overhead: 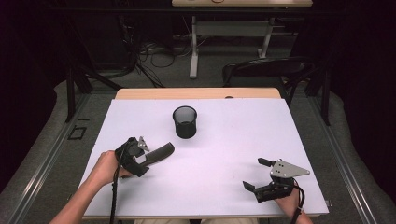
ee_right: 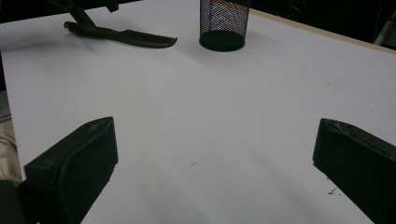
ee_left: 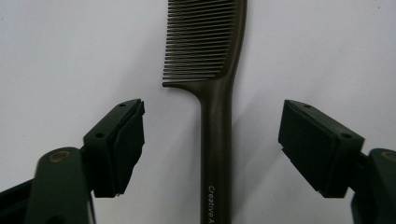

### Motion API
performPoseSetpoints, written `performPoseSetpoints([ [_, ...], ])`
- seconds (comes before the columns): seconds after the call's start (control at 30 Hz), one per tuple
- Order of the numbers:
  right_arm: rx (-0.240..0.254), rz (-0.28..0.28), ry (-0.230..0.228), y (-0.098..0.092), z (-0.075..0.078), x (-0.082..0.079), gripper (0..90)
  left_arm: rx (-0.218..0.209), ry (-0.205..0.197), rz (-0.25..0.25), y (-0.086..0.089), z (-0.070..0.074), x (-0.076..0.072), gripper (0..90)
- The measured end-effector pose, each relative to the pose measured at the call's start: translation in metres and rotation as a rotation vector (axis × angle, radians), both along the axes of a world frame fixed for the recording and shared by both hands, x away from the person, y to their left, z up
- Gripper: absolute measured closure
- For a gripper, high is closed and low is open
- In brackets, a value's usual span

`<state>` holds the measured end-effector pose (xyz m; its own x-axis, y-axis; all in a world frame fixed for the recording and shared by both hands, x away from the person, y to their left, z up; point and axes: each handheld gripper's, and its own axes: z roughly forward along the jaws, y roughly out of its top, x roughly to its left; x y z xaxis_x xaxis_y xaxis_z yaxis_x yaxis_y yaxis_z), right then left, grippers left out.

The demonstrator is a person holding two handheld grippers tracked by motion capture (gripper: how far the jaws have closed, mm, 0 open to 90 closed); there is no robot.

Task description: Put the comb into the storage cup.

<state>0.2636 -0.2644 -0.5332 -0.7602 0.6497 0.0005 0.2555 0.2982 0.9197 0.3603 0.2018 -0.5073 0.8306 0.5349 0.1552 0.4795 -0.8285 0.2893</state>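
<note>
A dark brown comb [ee_left: 219, 51] lies flat on the white table top [overhead: 224, 154], teeth pointing away from the handle end. My left gripper [ee_left: 212, 135] is open and straddles the comb's handle, with a jaw on each side and neither touching it. From above, the left gripper [overhead: 140, 158] sits at the table's left and the comb [overhead: 161, 151] sticks out to its right. My right gripper [overhead: 254, 173] rests open at the front right with nothing between its fingers. In the right gripper view the right gripper [ee_right: 215, 140] faces bare table, with the comb [ee_right: 126, 36] far off.
A black mesh cup [overhead: 185, 122] stands upright behind the comb, mid-table; the mesh cup [ee_right: 223, 23] is also ahead of the right gripper. A black chair [overhead: 266, 70] and a second desk [overhead: 233, 28] stand beyond the far edge. Cables lie on the floor.
</note>
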Motion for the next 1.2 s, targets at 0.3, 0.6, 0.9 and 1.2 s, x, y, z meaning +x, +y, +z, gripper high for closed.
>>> performPoseSetpoints([
  [0.3,-0.002,-0.003,0.006,0.0,-0.001,0.001,0.0,0.021,0.066,-0.017,-0.004,0.0,0.009,47.8],
  [0.6,-0.004,0.0,0.012,0.0,-0.001,0.001,0.0,0.058,0.163,-0.026,-0.006,-0.007,0.018,61.9],
  [0.9,-0.01,0.002,0.014,0.0,-0.001,0.002,0.0,0.081,0.221,-0.031,-0.008,-0.013,0.027,66.3],
  [1.2,-0.01,0.004,0.02,0.0,-0.002,0.002,0.0,0.098,0.241,-0.022,-0.01,-0.017,0.03,71.1],
])
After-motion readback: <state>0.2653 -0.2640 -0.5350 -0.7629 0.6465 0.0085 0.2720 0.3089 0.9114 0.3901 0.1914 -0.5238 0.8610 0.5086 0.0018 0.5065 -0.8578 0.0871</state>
